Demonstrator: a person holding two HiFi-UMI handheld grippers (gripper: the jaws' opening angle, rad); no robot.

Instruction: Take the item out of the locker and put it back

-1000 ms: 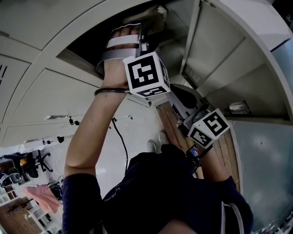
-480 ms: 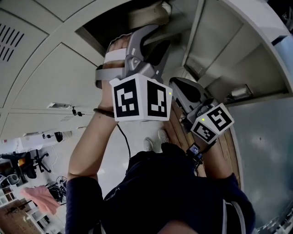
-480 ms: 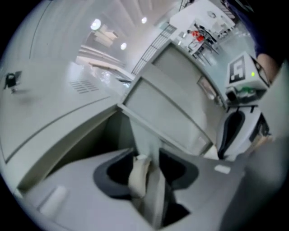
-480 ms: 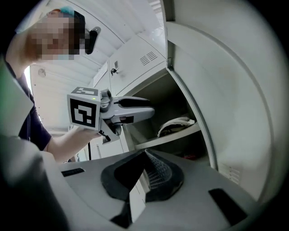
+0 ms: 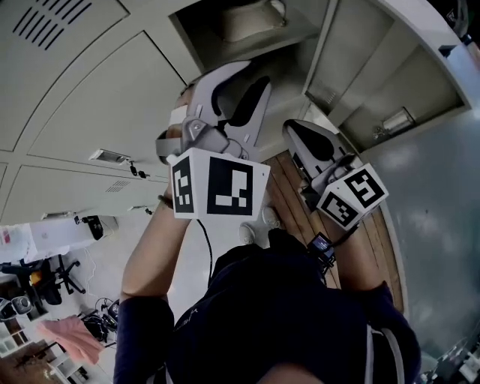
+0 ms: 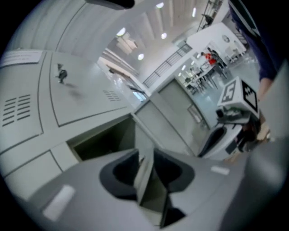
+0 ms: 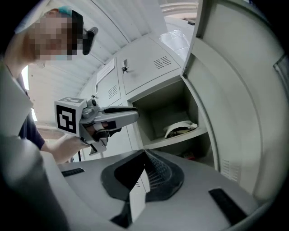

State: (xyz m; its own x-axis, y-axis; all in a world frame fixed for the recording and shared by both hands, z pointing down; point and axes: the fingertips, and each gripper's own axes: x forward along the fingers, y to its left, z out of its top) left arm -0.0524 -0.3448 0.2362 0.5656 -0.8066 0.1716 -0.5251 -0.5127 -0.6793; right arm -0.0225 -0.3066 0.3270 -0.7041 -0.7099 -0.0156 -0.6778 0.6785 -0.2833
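Note:
The item is a pale, curved thing lying on the shelf of the open locker compartment; the right gripper view shows the item on that shelf too. My left gripper is outside the locker, just in front of its opening, apart from the item. Its jaws have just been closing and still show a gap with nothing between them. It also appears in the right gripper view. My right gripper hovers beside the left one, tips together and empty.
The open locker door stands at the right, close to the right gripper. Closed locker doors fill the left side. Below lie a wooden floor strip, white shoes and office chairs.
The left gripper has drawn back out of the locker toward me and rolled, its marker cube now facing the head camera. The item stays on the shelf. The right gripper rose slightly.

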